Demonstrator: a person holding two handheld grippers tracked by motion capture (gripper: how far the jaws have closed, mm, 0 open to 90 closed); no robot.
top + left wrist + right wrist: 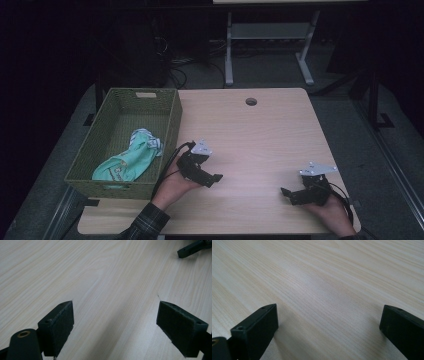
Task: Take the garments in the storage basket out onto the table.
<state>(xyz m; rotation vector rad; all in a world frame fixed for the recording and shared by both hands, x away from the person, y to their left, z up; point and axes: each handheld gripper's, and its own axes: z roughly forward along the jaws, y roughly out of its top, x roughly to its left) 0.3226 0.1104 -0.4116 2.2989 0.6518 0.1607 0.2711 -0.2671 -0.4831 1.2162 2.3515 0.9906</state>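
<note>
Black jaws are being held spread wide on both grippers, with nothing between them but pale wood grain. The left gripper (212, 178) is being kept low over the worktop (260, 135), just beside the woven green basket (172, 125). The right gripper (285, 192) is being held well apart, near the front edge. A mint-green cloth (131, 157) is lying bunched inside the basket.

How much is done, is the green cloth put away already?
Looks done: the green cloth lies crumpled inside the woven basket. In hand: nothing; the left gripper and the right gripper rest open on the table. Left: no other cloth shows on the table, so little seems to remain.
</note>
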